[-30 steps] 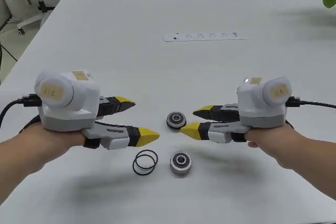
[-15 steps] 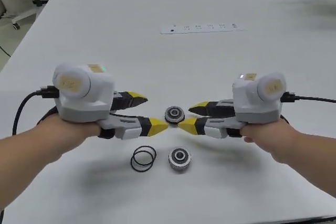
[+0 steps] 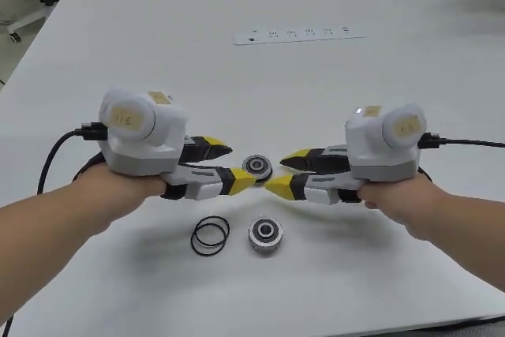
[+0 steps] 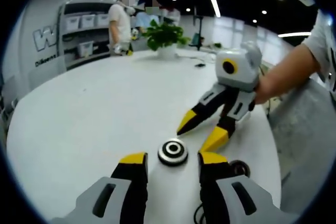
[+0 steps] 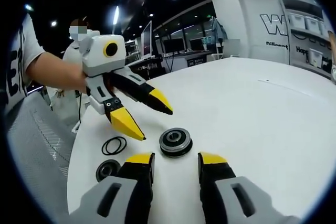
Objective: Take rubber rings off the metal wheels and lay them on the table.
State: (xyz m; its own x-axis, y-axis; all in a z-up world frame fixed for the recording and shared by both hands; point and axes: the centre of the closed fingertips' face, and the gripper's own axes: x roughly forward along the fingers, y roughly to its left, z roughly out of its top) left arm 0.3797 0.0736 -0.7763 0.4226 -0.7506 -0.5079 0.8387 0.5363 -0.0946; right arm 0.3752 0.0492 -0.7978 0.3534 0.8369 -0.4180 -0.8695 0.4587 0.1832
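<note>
A small metal wheel (image 3: 257, 166) with a dark outer band lies flat on the white table (image 3: 316, 92), directly between my two grippers. My left gripper (image 3: 239, 165) comes in from the left, open, its yellow tips just beside the wheel (image 4: 172, 151). My right gripper (image 3: 277, 172) faces it from the right, also open, with the wheel (image 5: 176, 141) just ahead of its tips. Closer to me lies a second wheel (image 3: 266, 233) with a silver rim. Two black rubber rings (image 3: 210, 234) lie overlapping to its left.
A white power strip (image 3: 300, 35) lies farther back on the table. A black cable (image 3: 465, 144) trails from the right gripper, another cable (image 3: 55, 155) from the left. A potted plant (image 4: 165, 35) and people (image 4: 119, 22) are at the table's far end.
Both grippers have moved inward toward the far wheel, until their tips flank it. The head camera has shifted; the wheels and rings lie where they were.
</note>
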